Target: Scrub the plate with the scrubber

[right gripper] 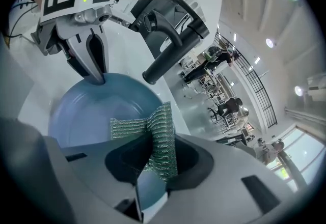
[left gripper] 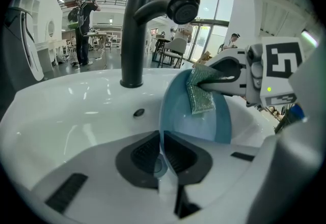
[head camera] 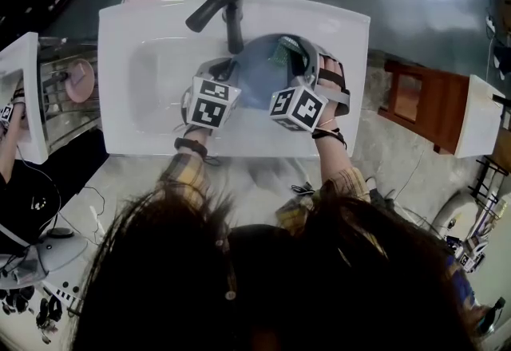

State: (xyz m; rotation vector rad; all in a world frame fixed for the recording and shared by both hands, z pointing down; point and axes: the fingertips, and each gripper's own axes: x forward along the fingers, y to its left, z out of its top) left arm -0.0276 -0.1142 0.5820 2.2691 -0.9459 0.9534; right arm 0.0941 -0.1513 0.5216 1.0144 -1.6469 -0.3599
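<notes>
A blue plate stands on edge over the white sink. My left gripper is shut on the plate's rim, seen edge-on between its jaws. My right gripper is shut on a green mesh scrubber, which is folded and pressed flat against the plate's face. In the right gripper view the left gripper's fingers pinch the plate's far rim.
A black tap reaches over the basin just behind the plate. The sink's overflow hole shows on the back wall. A rack with a pink dish stands to the left, a wooden stool to the right.
</notes>
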